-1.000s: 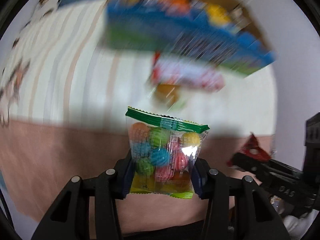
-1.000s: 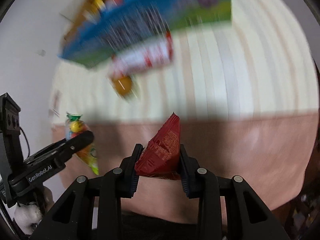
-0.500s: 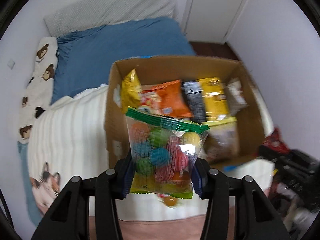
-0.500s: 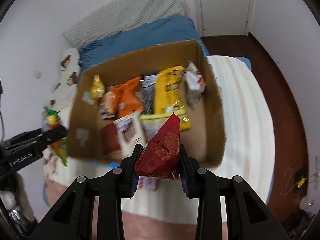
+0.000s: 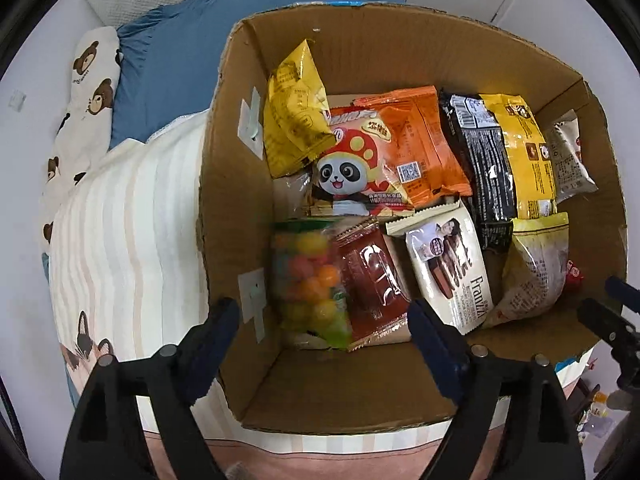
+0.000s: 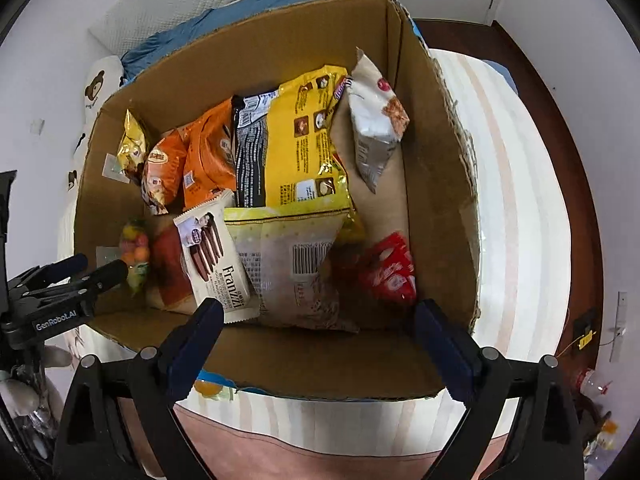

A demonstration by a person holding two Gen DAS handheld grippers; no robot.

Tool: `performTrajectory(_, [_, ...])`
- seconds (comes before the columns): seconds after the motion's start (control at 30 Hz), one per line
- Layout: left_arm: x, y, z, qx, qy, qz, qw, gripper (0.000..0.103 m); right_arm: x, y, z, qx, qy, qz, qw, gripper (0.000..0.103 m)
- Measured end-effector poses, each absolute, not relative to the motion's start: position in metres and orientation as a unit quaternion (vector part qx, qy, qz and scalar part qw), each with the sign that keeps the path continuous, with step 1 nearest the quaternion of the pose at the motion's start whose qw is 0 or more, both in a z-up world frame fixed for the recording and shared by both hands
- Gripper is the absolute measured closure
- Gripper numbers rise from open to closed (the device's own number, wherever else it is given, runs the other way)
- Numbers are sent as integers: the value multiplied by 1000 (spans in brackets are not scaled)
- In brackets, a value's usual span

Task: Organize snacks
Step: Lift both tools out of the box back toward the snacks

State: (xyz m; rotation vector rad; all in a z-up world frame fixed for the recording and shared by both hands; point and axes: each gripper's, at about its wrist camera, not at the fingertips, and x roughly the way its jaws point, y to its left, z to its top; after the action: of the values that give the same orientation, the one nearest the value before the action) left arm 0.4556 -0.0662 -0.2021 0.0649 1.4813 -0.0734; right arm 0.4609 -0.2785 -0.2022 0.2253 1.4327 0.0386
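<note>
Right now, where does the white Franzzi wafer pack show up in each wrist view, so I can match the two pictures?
Left wrist view: the Franzzi wafer pack lies right of centre in the cardboard box, between the dark red packet and a pale yellow bag.
Right wrist view: the same pack sits left of centre, near the box's front wall.
Shared landmark: the clear bag of coloured candy balls, in the box's near-left corner.

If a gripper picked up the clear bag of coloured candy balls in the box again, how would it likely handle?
The candy bag looks like thin clear film around loose balls, so it would probably sag and shift in the grip. The film seems glossy, so perhaps slippery. Lying flat beside the dark red packet, it seems unlikely to roll.
</note>
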Motion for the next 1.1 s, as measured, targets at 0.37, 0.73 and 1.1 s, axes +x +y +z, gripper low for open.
performTrajectory(0.37, [445, -76, -171, 2, 637, -43, 770, 12, 454, -280, -192, 90, 631, 4, 771, 5])
performTrajectory(0.73, [393, -75, -129, -6, 548, -43, 835, 12, 407, -264, -140, 51, 559, -2, 827, 5])
performTrajectory(1.1, [333, -76, -76, 1, 476, -40, 879, 12, 345, -256, -86, 46, 494, 4, 869, 5])
